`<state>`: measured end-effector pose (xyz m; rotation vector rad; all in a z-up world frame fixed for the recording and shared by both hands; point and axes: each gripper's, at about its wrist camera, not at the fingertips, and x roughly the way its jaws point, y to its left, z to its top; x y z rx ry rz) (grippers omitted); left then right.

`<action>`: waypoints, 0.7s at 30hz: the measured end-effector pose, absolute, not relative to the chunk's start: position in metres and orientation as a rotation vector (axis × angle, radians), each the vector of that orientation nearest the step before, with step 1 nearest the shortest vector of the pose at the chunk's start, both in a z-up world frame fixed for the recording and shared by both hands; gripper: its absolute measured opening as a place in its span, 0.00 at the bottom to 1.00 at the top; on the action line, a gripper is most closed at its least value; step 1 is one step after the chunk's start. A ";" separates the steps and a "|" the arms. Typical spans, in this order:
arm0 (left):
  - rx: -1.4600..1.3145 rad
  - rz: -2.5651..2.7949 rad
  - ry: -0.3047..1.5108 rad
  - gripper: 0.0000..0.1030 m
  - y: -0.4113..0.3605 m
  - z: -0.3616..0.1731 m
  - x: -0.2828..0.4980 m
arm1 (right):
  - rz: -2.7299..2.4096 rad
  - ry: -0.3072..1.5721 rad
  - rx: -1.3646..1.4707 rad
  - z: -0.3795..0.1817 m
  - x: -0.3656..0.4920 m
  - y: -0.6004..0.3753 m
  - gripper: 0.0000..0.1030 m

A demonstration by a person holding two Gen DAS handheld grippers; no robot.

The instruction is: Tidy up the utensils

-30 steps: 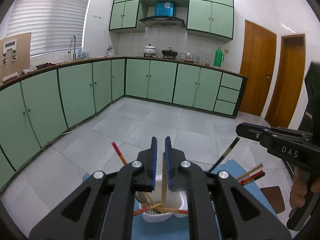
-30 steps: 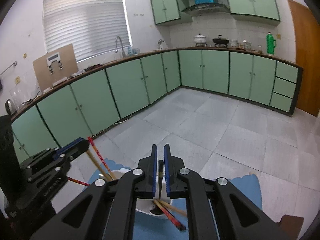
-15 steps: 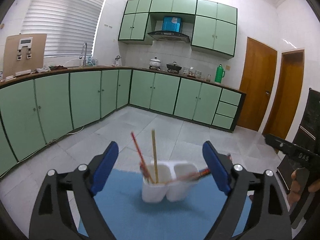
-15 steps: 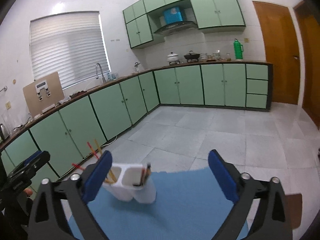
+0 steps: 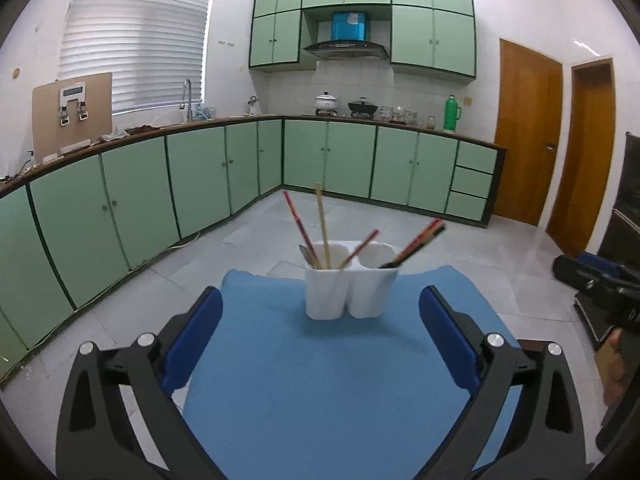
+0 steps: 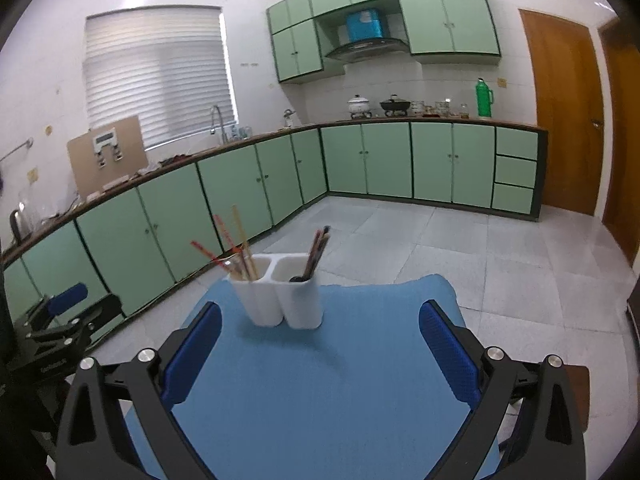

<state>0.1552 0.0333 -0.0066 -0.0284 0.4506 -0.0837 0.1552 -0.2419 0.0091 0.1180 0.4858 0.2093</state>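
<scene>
Left wrist view: right gripper [image 5: 600,280] lettering is blurred, possibly unreadable.

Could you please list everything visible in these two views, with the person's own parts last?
utensil holder: one, white, two compartments, on the blue cloth.
chopsticks: several, red, pale wood and dark, standing across both compartments.
blue cloth: one, covering the table.
base cabinets: long run, green, along the walls.
wall cabinets: green, around the range hood.
thermos: one, green, on the counter.
pots: two, white and dark, on the stove.
doors: two, brown, at right.
left tool: black with blue pads, open, empty.
right tool: same, open, empty.
</scene>
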 end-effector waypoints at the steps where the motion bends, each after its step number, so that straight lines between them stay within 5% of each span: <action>1: -0.031 -0.091 0.447 0.93 0.033 -0.004 0.150 | 0.215 0.482 0.116 0.011 0.151 -0.240 0.94; 21: -0.026 -0.136 0.326 0.93 0.020 0.043 0.083 | 0.295 0.382 0.092 0.059 0.092 -0.221 0.94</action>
